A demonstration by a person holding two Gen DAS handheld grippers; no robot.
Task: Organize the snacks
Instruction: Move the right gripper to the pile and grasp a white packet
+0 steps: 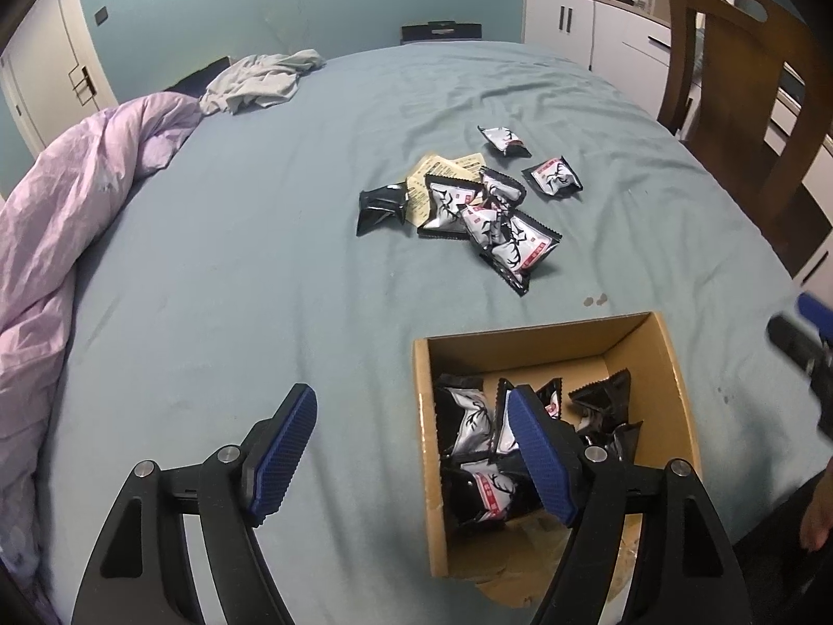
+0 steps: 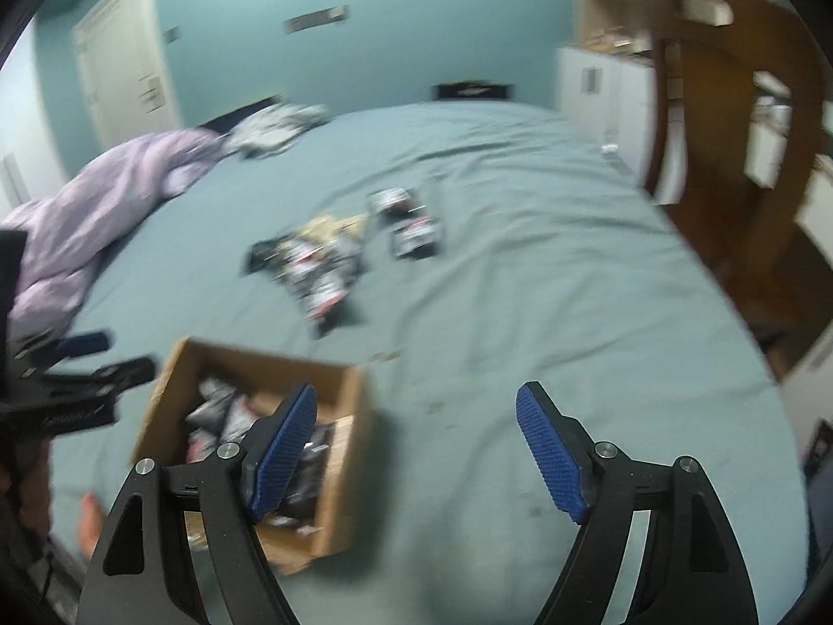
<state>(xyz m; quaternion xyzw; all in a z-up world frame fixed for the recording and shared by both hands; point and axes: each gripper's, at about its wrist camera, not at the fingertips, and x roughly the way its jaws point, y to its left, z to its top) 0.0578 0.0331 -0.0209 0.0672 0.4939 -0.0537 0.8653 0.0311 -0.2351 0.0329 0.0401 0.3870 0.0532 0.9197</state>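
The left gripper (image 1: 411, 448) stands wide with nothing between its blue pads, pointing down at the near part of the bed; its right finger (image 1: 541, 458) hangs over the open cardboard box (image 1: 424, 442), while its left finger (image 1: 284, 450) hangs over bare sheet. The right gripper (image 2: 416, 448) is wide too and empty, its left finger (image 2: 281, 450) above the near right corner of the box and its right finger (image 2: 552, 453) above the sheet; that view is smeared with motion. The box sits on the near part of the blue-green bedsheet (image 1: 234, 271), open at the top, with a heap of black-and-white snack packets in the box (image 1: 471, 422) on its floor. Farther out toward the middle of the bed lies the loose pile of snack packets (image 1: 484, 219), overlapping one another on top of a couple of tan sachets (image 1: 442, 166). One dark packet (image 1: 382, 205) lies just left of the pile, and two single packets (image 1: 502, 139) lie apart to its far right. At the left edge a lilac quilt (image 1: 78, 198) is bunched up, with a grey garment (image 1: 260, 80) crumpled beyond it. A wooden chair (image 1: 739, 83) stands at the right of the bed, with white cabinets (image 1: 578, 21) behind it.
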